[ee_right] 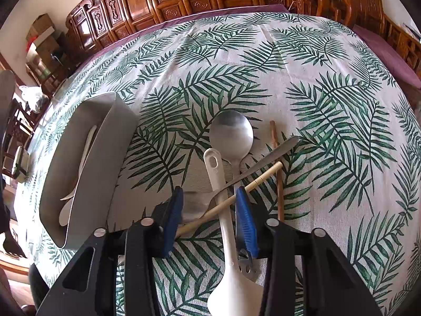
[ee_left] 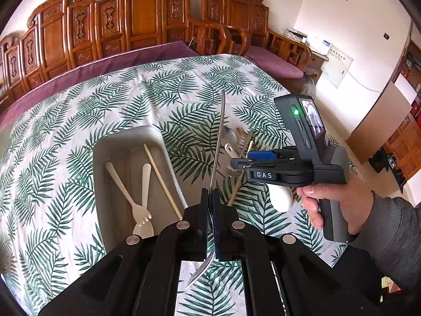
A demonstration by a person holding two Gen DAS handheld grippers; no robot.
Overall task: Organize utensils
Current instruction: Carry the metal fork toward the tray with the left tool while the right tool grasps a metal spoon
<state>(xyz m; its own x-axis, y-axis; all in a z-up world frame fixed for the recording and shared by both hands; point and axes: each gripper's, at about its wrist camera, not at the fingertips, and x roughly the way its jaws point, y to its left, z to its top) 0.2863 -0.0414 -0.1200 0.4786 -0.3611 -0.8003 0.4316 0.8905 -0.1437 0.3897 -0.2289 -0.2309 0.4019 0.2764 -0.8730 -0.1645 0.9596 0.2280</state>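
Both tongs are in view: the left gripper [ee_left: 210, 205] is fully closed on a slim metal fork [ee_left: 219, 142], clamping it near the neck so the handle rises toward the frame centre and the tines project below the pads at lower centre. In the right wrist view the right gripper [ee_right: 208, 218] stands partly open with nothing clamped; its blue pads straddle a white plastic spoon [ee_right: 223, 210], a light bamboo chopstick [ee_right: 236, 197] and a second metal fork [ee_right: 252, 168], without pressing on them. These lie in a crossed pile at centre frame with a round-bowled steel spoon [ee_right: 231, 134] just above and a darker wooden chopstick [ee_right: 277, 173] to the right. A grey rectangular plastic tray [ee_left: 110, 142] sits left of centre in the left wrist view, holding a pale plastic fork [ee_left: 126, 189], a second one crossing it [ee_left: 144, 192] and a pale chopstick [ee_left: 163, 181]. A hand [ee_left: 331, 205] grips the right tool at the right edge. Everything rests on a white tablecloth with green palm-leaf print [ee_right: 329, 84], with carved brown wooden chairs [ee_left: 142, 15] along the top.
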